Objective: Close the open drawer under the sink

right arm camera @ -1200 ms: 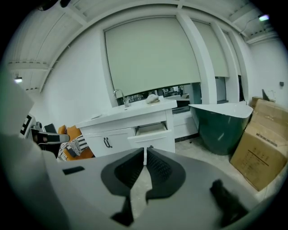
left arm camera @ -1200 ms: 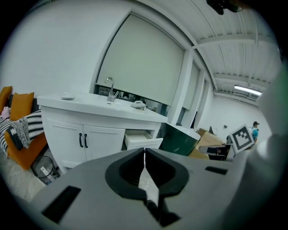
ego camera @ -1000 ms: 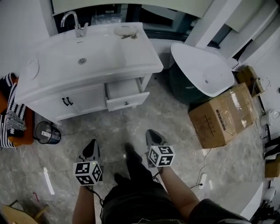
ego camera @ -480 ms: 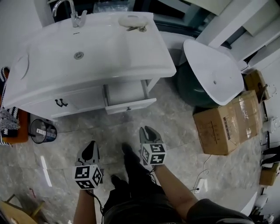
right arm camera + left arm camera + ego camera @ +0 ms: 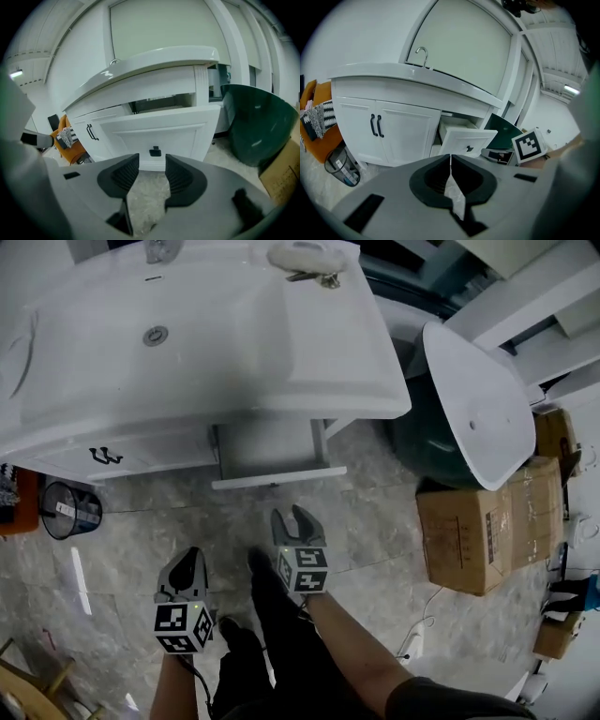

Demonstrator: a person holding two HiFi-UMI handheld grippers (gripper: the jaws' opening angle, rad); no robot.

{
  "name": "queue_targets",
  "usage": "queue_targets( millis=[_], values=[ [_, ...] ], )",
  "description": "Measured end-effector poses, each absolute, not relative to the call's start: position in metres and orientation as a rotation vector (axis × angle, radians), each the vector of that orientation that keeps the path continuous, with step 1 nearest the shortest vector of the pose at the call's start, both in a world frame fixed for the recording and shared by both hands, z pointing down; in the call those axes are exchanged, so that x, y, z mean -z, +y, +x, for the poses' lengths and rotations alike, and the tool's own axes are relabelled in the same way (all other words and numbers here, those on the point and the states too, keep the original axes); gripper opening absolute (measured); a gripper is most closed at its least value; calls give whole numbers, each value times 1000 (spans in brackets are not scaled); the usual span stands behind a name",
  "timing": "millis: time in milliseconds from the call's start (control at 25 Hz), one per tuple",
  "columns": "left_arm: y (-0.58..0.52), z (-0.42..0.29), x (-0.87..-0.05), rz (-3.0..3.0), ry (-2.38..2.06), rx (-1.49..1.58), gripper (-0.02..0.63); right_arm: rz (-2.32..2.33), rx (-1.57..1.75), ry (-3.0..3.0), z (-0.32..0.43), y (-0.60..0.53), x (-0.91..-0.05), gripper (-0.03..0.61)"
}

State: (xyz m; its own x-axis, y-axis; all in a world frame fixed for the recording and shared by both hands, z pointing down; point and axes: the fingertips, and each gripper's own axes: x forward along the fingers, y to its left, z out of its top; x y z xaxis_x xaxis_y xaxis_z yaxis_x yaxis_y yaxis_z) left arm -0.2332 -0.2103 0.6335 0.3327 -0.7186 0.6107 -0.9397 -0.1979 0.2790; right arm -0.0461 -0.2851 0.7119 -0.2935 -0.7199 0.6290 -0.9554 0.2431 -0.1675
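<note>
The white vanity [image 5: 122,451] has its right-hand drawer [image 5: 272,451] pulled out, and the drawer front [image 5: 278,480] faces me. My right gripper [image 5: 293,517] hovers low over the floor just short of that front, apart from it, its jaws opening with nothing between them. In the right gripper view the drawer front [image 5: 159,133] and its small dark knob [image 5: 155,151] stand straight ahead of the right gripper [image 5: 152,165]. My left gripper [image 5: 186,565] sits further back and to the left, shut and empty. The left gripper view shows the left gripper [image 5: 450,157] and the open drawer [image 5: 466,139] beyond it.
A green-backed white basin [image 5: 469,399] leans right of the vanity, with a cardboard box [image 5: 483,521] beside it. A small bin [image 5: 66,509] stands at the left by the double doors [image 5: 393,133]. An orange chair [image 5: 318,112] is further left. My shoes [image 5: 258,568] stand between the grippers.
Both grippers have come forward and lower, toward the vanity, which fills more of the head view. The right gripper's jaws have spread apart; the left's stay together.
</note>
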Motion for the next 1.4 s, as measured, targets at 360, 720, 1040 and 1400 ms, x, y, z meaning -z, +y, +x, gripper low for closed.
queue_targets(
  millis=[360, 720, 1040, 1400],
  values=[
    [-220, -226, -683, 1938, -1431, -478, 20, 1519, -763, -2099, -56, -326, -761, 187],
    [-227, -216, -702, 1908, -1409, -490, 20, 1489, -690, -2096, -66, -354, -771, 153],
    [-237, -217, -706, 1919, -1405, -503, 20, 1498, -662, -2090, -68, -369, -772, 152],
    [-252, -222, -700, 1931, -1425, -490, 20, 1476, -635, -2118, -73, -409, -770, 152]
  ],
)
